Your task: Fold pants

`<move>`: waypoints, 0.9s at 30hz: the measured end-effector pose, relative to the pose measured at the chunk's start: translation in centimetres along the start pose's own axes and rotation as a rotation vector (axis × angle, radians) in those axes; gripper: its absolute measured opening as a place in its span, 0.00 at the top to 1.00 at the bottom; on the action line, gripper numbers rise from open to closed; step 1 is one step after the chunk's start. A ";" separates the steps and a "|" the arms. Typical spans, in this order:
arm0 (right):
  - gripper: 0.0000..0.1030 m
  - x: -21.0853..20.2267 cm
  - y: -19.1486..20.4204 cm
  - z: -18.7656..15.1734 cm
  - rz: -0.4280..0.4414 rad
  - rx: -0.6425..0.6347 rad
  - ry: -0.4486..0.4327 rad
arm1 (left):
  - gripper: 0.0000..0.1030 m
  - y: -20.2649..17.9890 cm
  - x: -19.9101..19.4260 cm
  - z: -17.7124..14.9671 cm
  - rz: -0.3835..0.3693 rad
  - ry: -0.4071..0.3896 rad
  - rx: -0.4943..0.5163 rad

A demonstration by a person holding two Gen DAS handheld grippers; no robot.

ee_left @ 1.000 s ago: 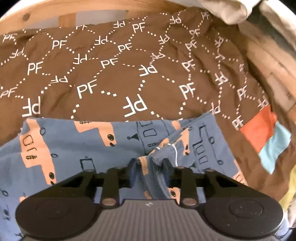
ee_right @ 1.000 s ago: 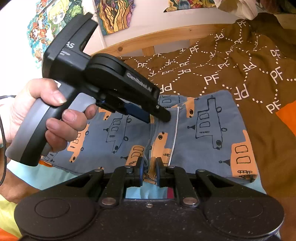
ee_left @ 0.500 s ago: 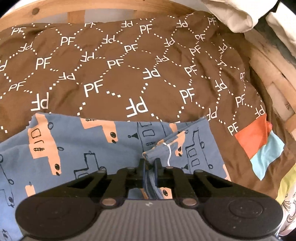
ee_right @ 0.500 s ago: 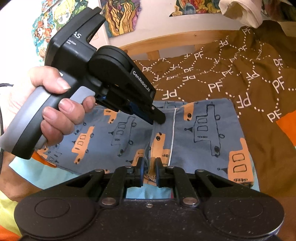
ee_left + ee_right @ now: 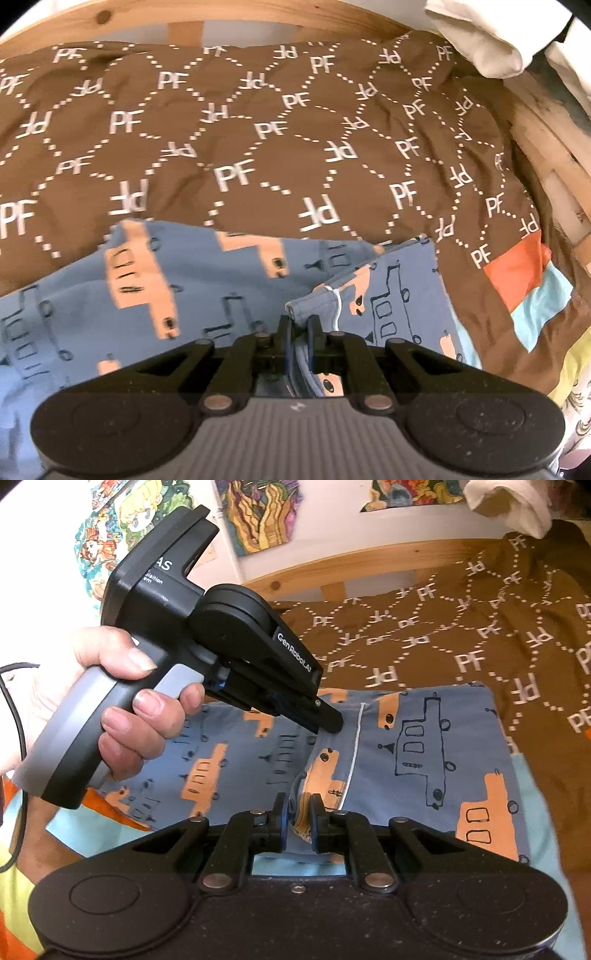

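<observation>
Blue pants (image 5: 207,295) with orange truck prints lie on a brown "PF" bedspread (image 5: 258,147). My left gripper (image 5: 299,325) is shut on a bunched fold of the pants with a white piping seam. In the right wrist view the pants (image 5: 424,746) lie spread flat. My right gripper (image 5: 297,812) is shut on their near edge. The left gripper (image 5: 328,720) shows there too, held by a hand, its tip pinching the fabric near the far middle.
A wooden bed frame (image 5: 221,14) runs behind the bedspread, with white bedding (image 5: 491,40) at the back right. An orange and light-blue patch (image 5: 524,280) lies to the right. Colourful posters (image 5: 258,513) hang on the wall.
My left gripper closed on the pants fold and has lifted it up and back. The right gripper stays shut on the near edge.
</observation>
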State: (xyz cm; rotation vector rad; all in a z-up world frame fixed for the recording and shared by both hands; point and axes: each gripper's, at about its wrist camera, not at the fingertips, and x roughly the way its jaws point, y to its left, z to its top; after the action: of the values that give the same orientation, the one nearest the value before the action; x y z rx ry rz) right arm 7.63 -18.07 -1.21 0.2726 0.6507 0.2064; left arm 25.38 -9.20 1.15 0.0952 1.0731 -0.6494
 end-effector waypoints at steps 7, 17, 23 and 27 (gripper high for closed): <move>0.88 0.3 1.0 0.1 0.069 -0.011 0.027 | 0.92 3.2 -1.9 -1.3 0.040 0.002 -0.031; 0.88 2.4 2.7 -0.1 0.120 -0.040 0.072 | 0.92 7.2 -2.9 -2.8 0.090 -0.008 -0.069; 0.86 4.7 3.4 -1.0 0.106 -0.064 0.129 | 0.87 8.1 -1.7 -3.5 0.127 0.013 -0.071; 0.58 3.2 2.6 -0.8 0.095 -0.091 0.145 | 0.68 8.3 -1.8 -4.0 0.155 -0.011 -0.084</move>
State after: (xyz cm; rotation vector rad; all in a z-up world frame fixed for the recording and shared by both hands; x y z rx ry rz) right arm 9.36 -14.64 -2.80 0.2022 0.7701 0.3487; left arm 26.12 -0.15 -1.27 0.1009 1.0692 -0.4650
